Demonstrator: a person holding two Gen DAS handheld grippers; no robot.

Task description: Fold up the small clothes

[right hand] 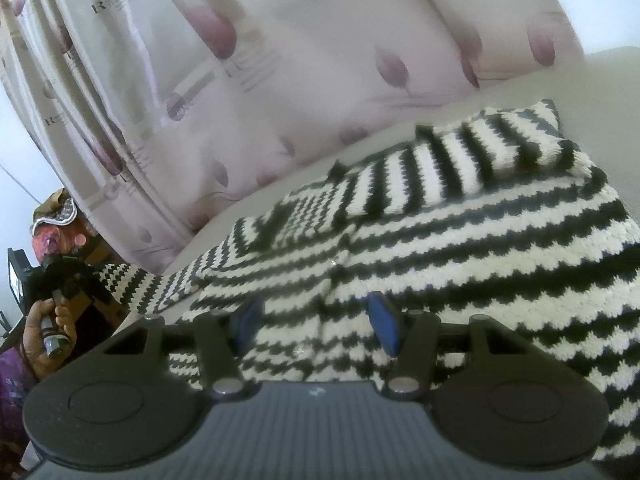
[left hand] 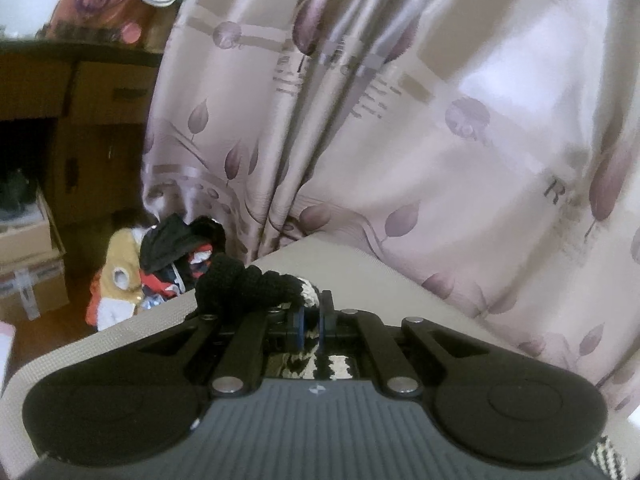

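Left gripper (left hand: 311,320) has its fingers clamped tight on the sweater's (right hand: 460,248) sleeve (right hand: 132,284), black cuff (left hand: 240,284) bunched up over the top of the jaws. From the right wrist cam, the sleeve runs stretched out to the left, off the body of the knit, toward the left gripper (right hand: 60,280) w/ a hand (right hand: 48,336) on its handle. Sweater itself, black-and-white zigzag stripes, lies spread on the beige table (right hand: 616,76), other sleeve folded across the chest at the far side. Right gripper (right hand: 316,324) hovers low over the near part of the sweater, blue pads (right hand: 384,326) apart, nothing pinched btw them. Curtain (left hand: 420,120) w/ purple leaves hangs just behind the table. Pile of clothes (left hand: 160,268) sits past the table's left edge.
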